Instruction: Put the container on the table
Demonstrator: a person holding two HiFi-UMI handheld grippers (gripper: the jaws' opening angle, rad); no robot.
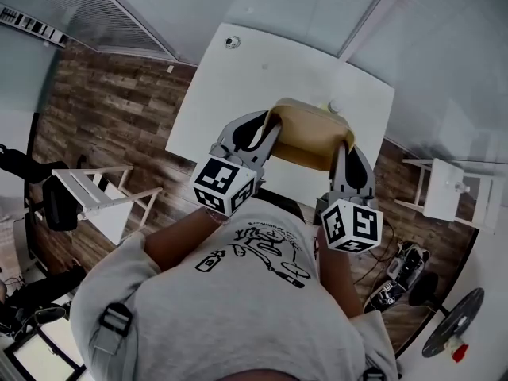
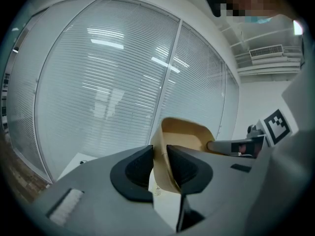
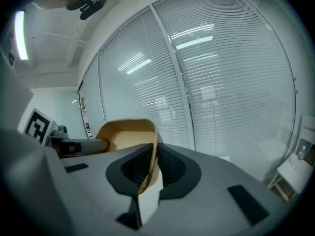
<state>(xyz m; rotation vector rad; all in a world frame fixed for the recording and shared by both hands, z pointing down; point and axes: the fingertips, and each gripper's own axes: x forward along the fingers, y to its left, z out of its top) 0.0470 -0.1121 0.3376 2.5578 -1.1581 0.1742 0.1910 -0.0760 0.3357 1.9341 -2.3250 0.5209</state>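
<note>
Container [image 1: 305, 133] is clamped by the rim on both sides, with the left hand-held gripper [image 1: 264, 133] shut on its left wall and the right hand-held gripper [image 1: 347, 155] shut on its right wall. It is held over the near edge of the white tabletop [image 1: 238, 78] and looks not yet set down. Lowering it onto the tabletop and releasing both grips are judged to be left.

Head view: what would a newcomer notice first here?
The tan container stands out first, held over the near edge of the white table. The left gripper and right gripper grip its rim from opposite sides, with the jaws shut on the thin wall. Just below them in the picture sit the black-and-white marker cubes.
</note>
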